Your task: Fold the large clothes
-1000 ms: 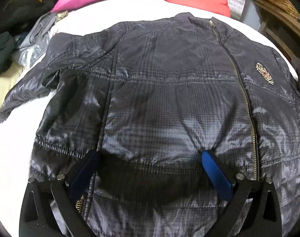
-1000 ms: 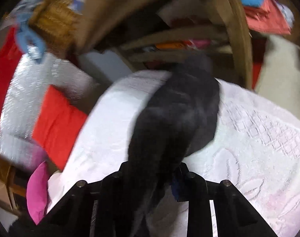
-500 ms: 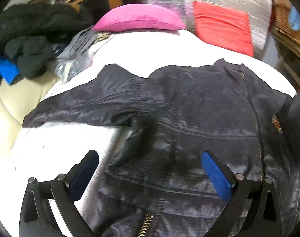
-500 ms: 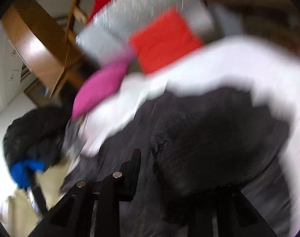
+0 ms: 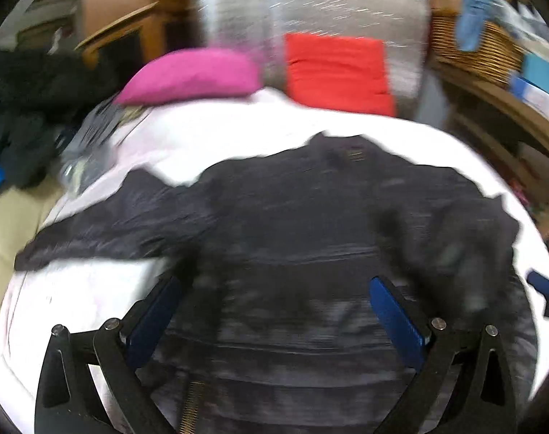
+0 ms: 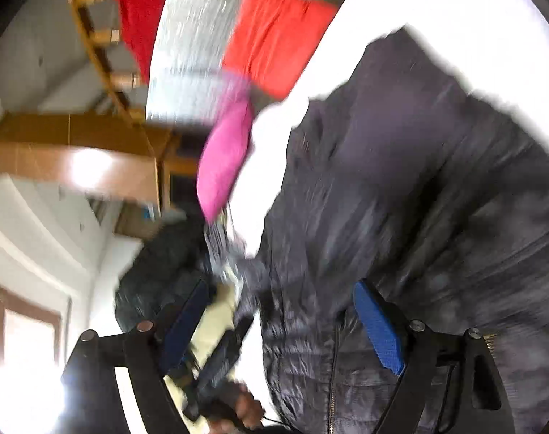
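Observation:
A dark quilted jacket (image 5: 292, 224) lies front up on the white bed (image 5: 209, 133), its left sleeve (image 5: 104, 228) stretched out sideways. Its other sleeve (image 5: 455, 249) lies folded over the chest. My left gripper (image 5: 273, 282) hovers open above the hem, nothing between its blue pads (image 5: 394, 322). In the right wrist view the jacket (image 6: 419, 199) fills the right side. My right gripper (image 6: 281, 285) has its jaws opening wide, and no cloth is pinched between them. The left gripper (image 6: 220, 358) and a hand (image 6: 245, 408) show low in that view.
A pink pillow (image 5: 191, 76) and a red cushion (image 5: 339, 72) lean on a silvery backrest (image 5: 310, 11) at the bed's head. Dark clothes (image 5: 25, 108) are piled at the left. A wicker basket (image 5: 473, 43) sits on wooden furniture at the right.
The right gripper swung the sleeve it held across onto the jacket's chest and let go, its jaws spreading. The left gripper rose and drew back from the jacket, staying open.

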Demonstrator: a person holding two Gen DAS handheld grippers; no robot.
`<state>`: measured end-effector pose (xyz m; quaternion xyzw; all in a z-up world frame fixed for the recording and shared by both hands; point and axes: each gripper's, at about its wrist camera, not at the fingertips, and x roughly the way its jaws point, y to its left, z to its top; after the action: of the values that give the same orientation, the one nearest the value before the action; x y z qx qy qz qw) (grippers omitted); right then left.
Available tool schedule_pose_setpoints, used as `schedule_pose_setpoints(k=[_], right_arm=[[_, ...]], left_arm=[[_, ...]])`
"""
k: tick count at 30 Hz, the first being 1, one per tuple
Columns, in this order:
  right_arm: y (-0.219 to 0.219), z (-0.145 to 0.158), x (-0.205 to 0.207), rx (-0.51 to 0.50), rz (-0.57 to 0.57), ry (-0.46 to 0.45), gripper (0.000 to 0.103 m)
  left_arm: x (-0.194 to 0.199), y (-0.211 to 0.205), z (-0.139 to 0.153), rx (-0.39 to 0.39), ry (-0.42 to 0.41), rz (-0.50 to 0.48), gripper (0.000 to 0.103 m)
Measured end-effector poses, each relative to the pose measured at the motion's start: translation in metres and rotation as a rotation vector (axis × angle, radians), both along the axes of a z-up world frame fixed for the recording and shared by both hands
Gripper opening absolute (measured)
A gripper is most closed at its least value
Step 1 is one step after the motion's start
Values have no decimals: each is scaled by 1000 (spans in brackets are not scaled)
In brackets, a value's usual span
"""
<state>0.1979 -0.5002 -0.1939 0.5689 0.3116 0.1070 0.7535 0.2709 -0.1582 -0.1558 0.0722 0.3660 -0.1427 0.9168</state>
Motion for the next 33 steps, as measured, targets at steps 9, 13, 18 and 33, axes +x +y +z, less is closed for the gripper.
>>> schedule_pose_setpoints(k=[9,13,18,33], right_arm=[[-86,-28,-41,101,-362,112,86],[-93,-28,-41,108,-401,112,86],[-118,-21,-40,133,-424,132,86],[-74,-18,18,35,-225,138,86]], left_arm=[[-12,-154,4,151,48,-208,103],[-3,-201,-16,230,66,-220,103],[9,-226,-39,234,100,-275,36],[69,-53,44,-47,38,-203,28]])
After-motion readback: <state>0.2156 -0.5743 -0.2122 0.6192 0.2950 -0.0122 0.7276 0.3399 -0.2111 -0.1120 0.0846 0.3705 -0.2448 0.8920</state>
